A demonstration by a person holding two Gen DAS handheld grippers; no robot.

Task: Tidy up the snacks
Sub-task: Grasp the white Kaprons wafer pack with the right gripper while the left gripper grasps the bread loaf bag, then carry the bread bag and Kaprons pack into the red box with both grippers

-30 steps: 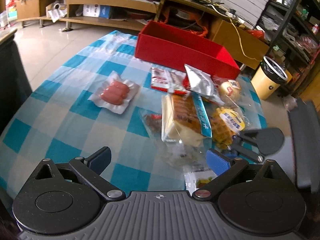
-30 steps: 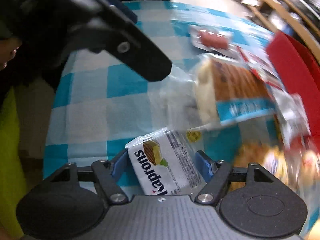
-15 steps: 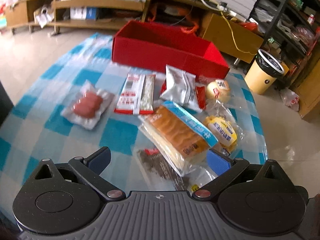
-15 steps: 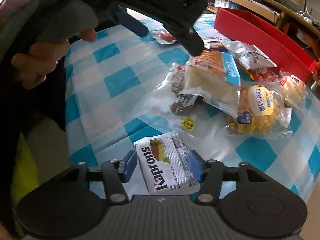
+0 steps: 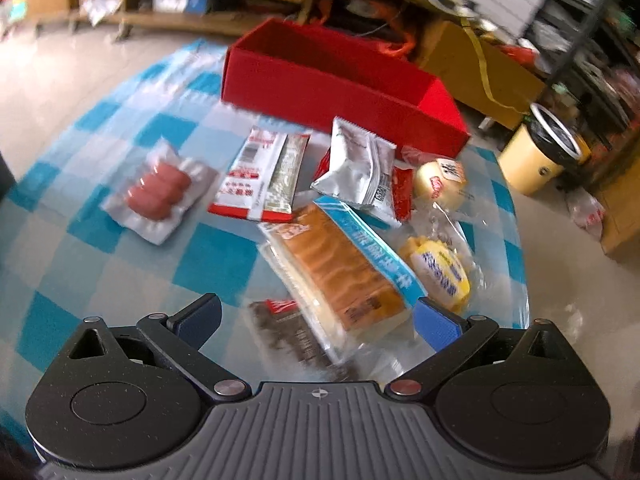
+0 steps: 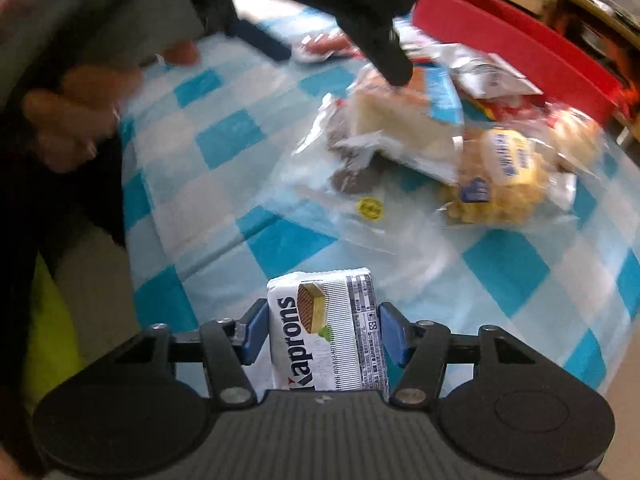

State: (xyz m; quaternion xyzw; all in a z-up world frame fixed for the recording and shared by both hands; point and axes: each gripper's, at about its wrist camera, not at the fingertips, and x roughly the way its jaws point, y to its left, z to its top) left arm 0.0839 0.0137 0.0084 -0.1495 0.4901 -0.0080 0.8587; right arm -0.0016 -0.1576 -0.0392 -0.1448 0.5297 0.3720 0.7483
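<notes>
Right gripper [image 6: 322, 334] just closed on wafer pack [image 6: 326, 330]; left gripper [image 5: 318, 318] apart.

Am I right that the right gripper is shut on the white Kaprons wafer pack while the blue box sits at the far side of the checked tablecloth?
Not quite: the box is red, not blue, as the left wrist view shows. The rest holds: the right gripper is shut on the Kaprons wafer pack, and the box sits at the far side of the checked tablecloth.
</notes>
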